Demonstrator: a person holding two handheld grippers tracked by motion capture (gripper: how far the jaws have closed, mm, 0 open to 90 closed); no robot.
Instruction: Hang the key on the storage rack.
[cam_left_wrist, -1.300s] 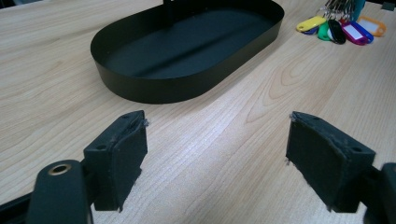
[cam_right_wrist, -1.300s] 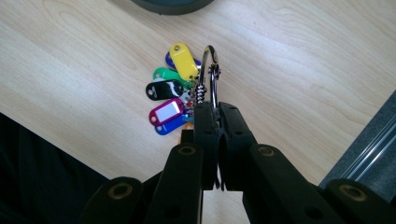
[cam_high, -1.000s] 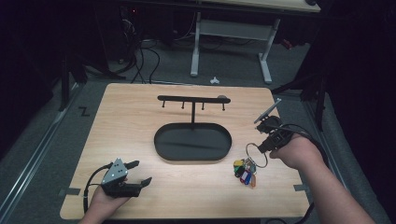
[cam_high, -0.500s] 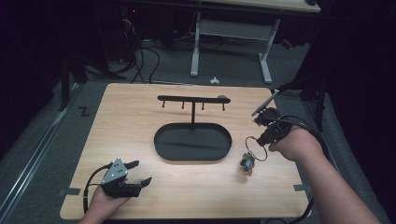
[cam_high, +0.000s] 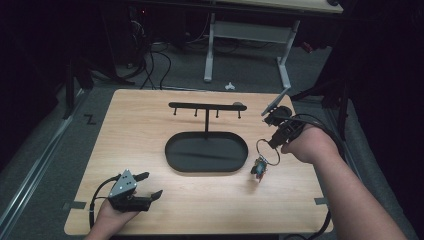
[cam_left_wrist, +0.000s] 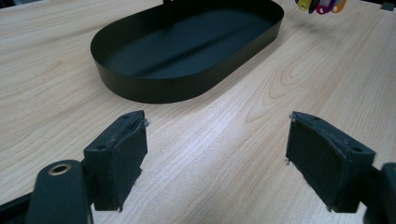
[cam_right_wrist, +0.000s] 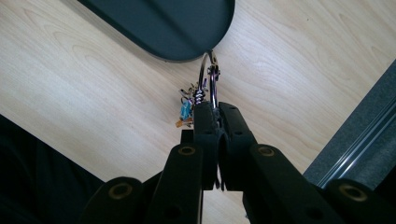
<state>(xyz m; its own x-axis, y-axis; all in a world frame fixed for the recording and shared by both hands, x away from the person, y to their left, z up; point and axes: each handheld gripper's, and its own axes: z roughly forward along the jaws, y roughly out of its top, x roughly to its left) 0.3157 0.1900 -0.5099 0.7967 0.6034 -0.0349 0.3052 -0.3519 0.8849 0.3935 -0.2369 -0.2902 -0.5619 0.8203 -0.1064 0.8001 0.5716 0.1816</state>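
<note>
Keys (cam_high: 259, 169) dangle off a big ring (cam_high: 267, 151) we've got pinched in our right gripper (cam_high: 274, 142), lifted just right of the black oval tray (cam_high: 206, 168). Our left gripper (cam_high: 148, 185) rests near the table's (cam_high: 210, 205) front-left edge, jaws spread wide, nothing in them.

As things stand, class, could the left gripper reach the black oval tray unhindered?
Probably yes. The left gripper rests open on bare table, jaws facing the tray, with nothing between them; the right gripper and key ring are off to the tray's far side.
</note>
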